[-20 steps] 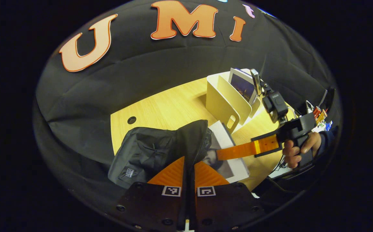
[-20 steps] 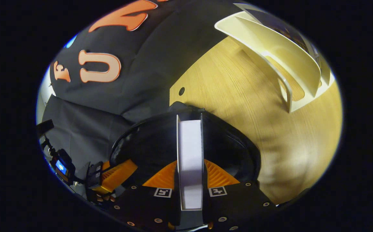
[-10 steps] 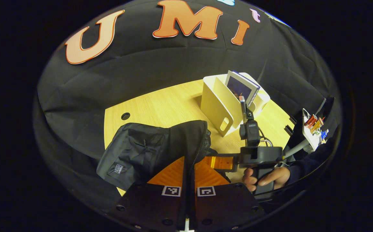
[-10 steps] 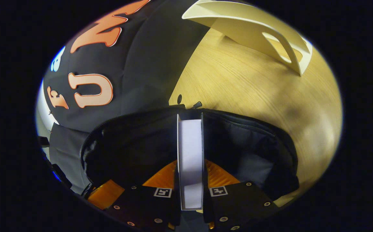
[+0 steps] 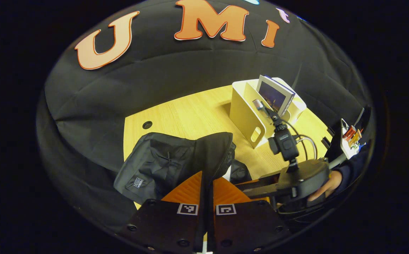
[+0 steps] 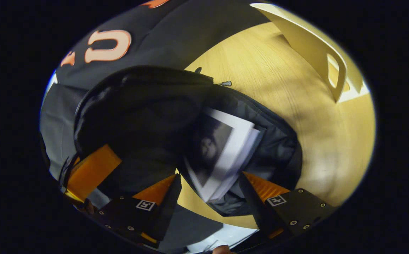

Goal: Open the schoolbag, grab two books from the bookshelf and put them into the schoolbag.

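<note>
Your left hand-held gripper (image 5: 207,197) is pinched on the schoolbag's (image 5: 162,165) raised flap, holding the mouth wide. Your right hand-held gripper (image 6: 209,190) hangs over that mouth with its fingers spread and nothing between them; the first book (image 6: 222,155) lies loose inside the bag, so the opening and one book look done. Farther across the bench (image 5: 190,113), the bookshelf (image 5: 250,113) holds the second book (image 5: 275,96), upright; that one is left to fetch.
</note>
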Demonstrator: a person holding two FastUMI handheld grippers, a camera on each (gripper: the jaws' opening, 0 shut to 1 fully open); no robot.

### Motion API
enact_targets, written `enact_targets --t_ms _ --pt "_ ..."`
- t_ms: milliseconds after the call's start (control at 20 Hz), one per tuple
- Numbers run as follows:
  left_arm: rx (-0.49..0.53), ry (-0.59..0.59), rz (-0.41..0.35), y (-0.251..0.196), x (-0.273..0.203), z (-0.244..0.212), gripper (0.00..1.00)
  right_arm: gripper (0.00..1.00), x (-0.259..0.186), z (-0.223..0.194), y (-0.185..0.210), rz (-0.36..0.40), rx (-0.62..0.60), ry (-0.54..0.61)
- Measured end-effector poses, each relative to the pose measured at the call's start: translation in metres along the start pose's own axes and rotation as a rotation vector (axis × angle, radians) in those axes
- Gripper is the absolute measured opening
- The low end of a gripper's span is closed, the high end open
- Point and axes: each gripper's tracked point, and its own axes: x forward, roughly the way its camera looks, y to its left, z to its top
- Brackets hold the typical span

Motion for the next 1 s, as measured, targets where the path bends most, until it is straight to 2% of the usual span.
enact_targets --t_ms 200,350,700,850,1000 --pt "0.026 0.018 0.006 -0.008 0.002 -0.013 0.04 0.99 -0.06 -0.001 -0.032 -0.108 -0.171 0.059" --pt "0.036 0.03 0.012 -0.012 0.004 -0.019 0.05 0.98 -0.11 0.021 -0.063 -0.206 -0.305 0.056" --pt "-0.01 0.039 0.027 -0.016 0.008 -0.031 0.05 0.98 -0.221 0.084 -0.113 -0.383 -0.381 0.033" --pt "-0.022 0.052 0.029 -0.017 0.009 -0.034 0.05 0.98 -0.25 0.115 -0.134 -0.457 -0.416 0.026" --pt "-0.036 0.058 0.037 -0.016 0.01 -0.033 0.05 0.99 -0.268 0.145 -0.143 -0.491 -0.415 0.03"
